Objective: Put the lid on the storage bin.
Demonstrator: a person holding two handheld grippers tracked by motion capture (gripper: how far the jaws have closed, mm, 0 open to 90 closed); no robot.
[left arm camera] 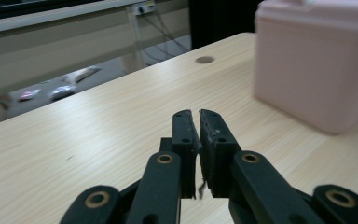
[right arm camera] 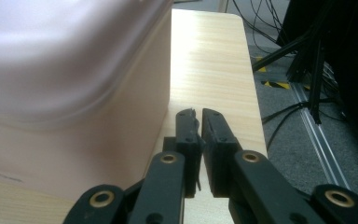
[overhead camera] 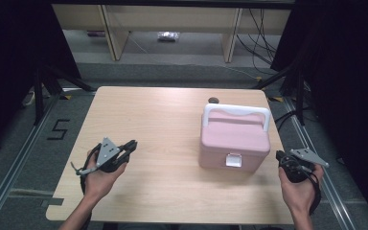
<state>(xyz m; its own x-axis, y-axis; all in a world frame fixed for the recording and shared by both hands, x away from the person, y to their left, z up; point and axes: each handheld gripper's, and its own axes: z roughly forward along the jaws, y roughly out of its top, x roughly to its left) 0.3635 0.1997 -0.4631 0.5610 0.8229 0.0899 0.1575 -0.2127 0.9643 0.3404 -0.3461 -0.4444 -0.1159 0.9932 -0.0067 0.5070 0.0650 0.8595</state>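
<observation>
Sitting upright on table (overhead camera: 139, 120): pink lidded box (overhead camera: 234, 141), white handle, front latch; both hand-held grippers barely parted, empty.

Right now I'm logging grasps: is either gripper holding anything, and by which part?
Nothing is held. The left gripper and right gripper have a narrow bare gap between their fingers, both clear of the pink box.

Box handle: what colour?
White, on the pink plastic lidded box; its handle shows best in the high view.
</observation>
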